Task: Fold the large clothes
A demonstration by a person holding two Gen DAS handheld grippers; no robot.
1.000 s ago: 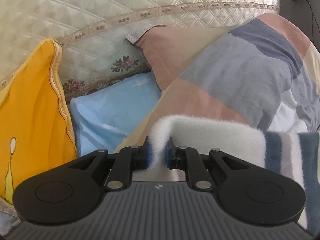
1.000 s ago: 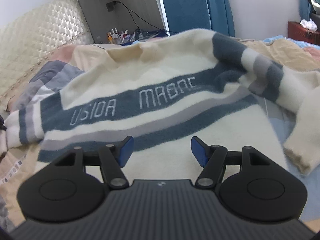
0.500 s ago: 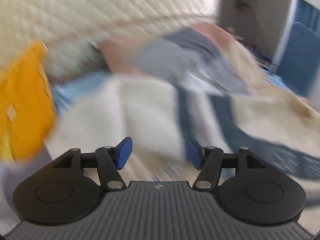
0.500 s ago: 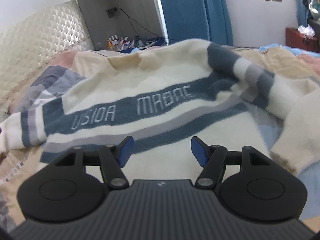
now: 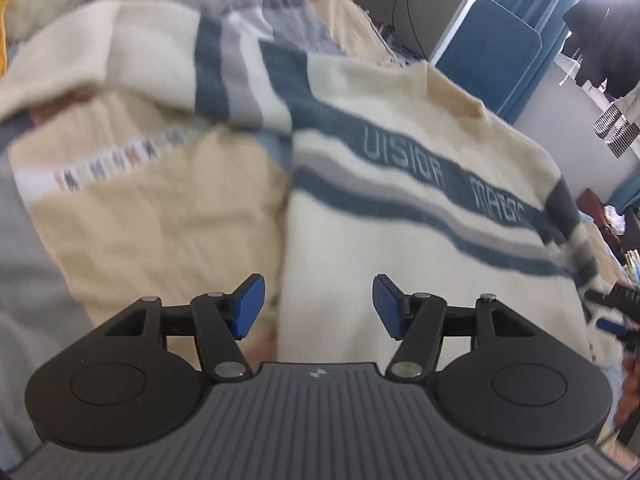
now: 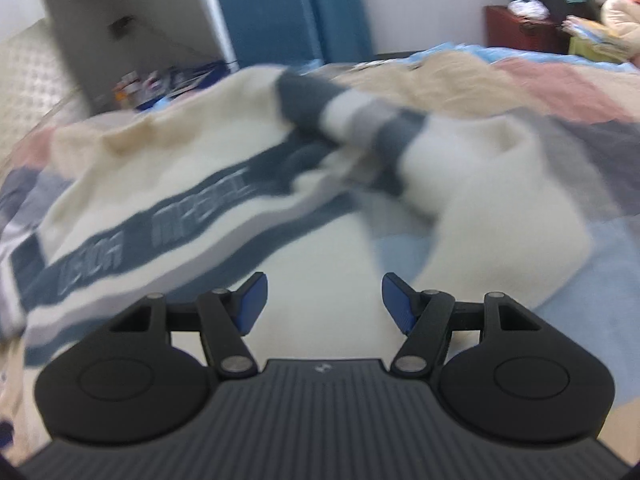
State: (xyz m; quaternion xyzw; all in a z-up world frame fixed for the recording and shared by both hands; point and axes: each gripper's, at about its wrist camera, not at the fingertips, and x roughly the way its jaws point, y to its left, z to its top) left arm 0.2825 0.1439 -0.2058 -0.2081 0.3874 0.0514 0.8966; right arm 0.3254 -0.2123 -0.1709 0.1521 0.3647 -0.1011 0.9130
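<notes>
Fleecy cream sweater with blue-grey stripes lies spread flat on the quilt. Left gripper: jaws apart, empty. Right gripper: likewise. Fabric is likely soft, bulky and limp; grip at the sleeve cuff or hem.

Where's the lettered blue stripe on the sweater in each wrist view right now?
Left wrist: the lettered stripe runs across the upper right, slanting down rightward.
Right wrist: the lettered stripe sits left of centre, rising rightward.
Shared landmark: the blue panel standing behind the bed.
</notes>
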